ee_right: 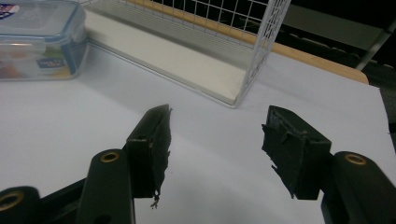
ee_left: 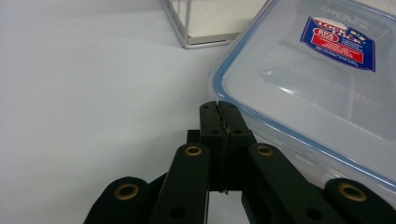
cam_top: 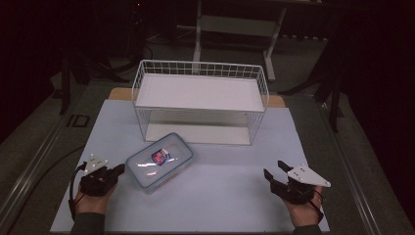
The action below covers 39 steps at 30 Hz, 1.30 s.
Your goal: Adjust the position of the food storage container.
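- Fingers of the left gripper (cam_top: 119,169) are seen pressed together in the high view, nothing between them, their tips just beside the near left edge of the clear lidded box (cam_top: 159,162). The box is placed on the white mat (cam_top: 230,196), in front of the white wire shelf (cam_top: 200,102).
- Right gripper (cam_top: 275,170) is noted near the mat's right edge, jaws spread apart and empty, well apart from the box.
- Left gripper view: the left gripper (ee_left: 219,108) is seen with pads fully closed against each other; the box (ee_left: 317,88), with blue seal and red-blue label, is seen just right of the tips. Contact cannot be told.
- Right gripper view: the right gripper (ee_right: 215,126) is held wide over bare mat (ee_right: 60,126); the box (ee_right: 39,39) is seen far left, the shelf (ee_right: 224,42) ahead.
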Tool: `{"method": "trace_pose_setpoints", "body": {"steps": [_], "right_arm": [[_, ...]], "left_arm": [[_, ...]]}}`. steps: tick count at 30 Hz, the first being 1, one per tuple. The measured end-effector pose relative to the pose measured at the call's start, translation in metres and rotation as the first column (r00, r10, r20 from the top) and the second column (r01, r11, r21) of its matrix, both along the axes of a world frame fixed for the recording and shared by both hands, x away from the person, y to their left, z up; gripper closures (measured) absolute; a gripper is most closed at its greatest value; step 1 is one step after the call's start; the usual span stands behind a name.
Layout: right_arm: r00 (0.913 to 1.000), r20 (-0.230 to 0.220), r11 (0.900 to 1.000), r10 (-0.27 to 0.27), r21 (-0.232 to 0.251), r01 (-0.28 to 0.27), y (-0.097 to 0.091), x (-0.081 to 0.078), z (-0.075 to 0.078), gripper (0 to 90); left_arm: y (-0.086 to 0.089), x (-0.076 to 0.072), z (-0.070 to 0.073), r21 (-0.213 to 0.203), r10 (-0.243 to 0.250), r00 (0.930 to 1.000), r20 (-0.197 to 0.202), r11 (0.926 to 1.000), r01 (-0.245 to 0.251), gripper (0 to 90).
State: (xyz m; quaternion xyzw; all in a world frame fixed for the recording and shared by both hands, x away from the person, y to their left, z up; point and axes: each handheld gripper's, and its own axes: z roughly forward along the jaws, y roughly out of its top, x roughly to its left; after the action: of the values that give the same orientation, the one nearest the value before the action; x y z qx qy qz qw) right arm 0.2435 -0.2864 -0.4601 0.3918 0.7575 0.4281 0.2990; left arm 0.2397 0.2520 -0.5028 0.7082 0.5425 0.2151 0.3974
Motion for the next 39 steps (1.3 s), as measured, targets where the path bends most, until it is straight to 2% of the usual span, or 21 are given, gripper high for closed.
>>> {"method": "trace_pose_setpoints", "body": {"steps": [9,16,20,26,27,29,32,34,39], "right_arm": [[0.9998,-0.006,0.9998,0.018,0.007,-0.018,0.005,0.002,-0.001,40.9],[0.9995,-0.012,0.9995,0.028,0.014,-0.027,0.009,0.005,-0.002,40.9],[0.9989,-0.024,0.9977,0.041,0.055,-0.039,0.014,0.009,-0.001,40.9],[0.9972,-0.026,0.9962,0.070,0.054,-0.068,0.026,0.016,0.000,41.7],[0.9964,-0.032,0.9956,0.078,0.054,-0.077,0.029,0.018,0.000,44.4],[0.9943,-0.037,0.9933,0.099,0.063,-0.097,0.034,0.024,0.001,51.3],[0.9933,-0.049,0.9922,0.104,0.074,-0.100,0.040,0.032,0.000,56.5],[0.9930,-0.052,0.9918,0.106,0.076,-0.102,0.042,0.035,-0.001,58.0],[0.9876,-0.099,0.9892,0.122,0.093,-0.113,0.052,0.055,-0.010,67.0]], "left_arm": [[-0.014,0.007,-0.001,-0.006,-0.027,0.9996,0.011,0.9996,0.027,89.8],[-0.026,0.016,-0.001,0.005,-0.051,0.9985,0.017,0.9987,0.051,89.8],[-0.033,0.020,-0.002,-0.001,-0.057,0.9982,0.021,0.9984,0.057,89.8],[-0.047,0.025,-0.004,0.000,-0.072,0.9970,0.028,0.9974,0.072,89.8],[-0.054,0.026,-0.006,0.013,-0.099,0.9949,0.015,0.9950,0.099,89.8],[-0.061,0.026,-0.008,0.019,-0.115,0.9933,0.008,0.9932,0.115,89.8],[-0.067,0.027,-0.008,0.011,-0.147,0.9891,0.000,0.9890,0.147,89.8],[-0.068,0.027,-0.008,0.011,-0.151,0.9885,0.000,0.9884,0.151,89.8],[-0.070,0.026,-0.009,0.001,-0.151,0.9886,-0.001,0.9886,0.151,89.8]]}}
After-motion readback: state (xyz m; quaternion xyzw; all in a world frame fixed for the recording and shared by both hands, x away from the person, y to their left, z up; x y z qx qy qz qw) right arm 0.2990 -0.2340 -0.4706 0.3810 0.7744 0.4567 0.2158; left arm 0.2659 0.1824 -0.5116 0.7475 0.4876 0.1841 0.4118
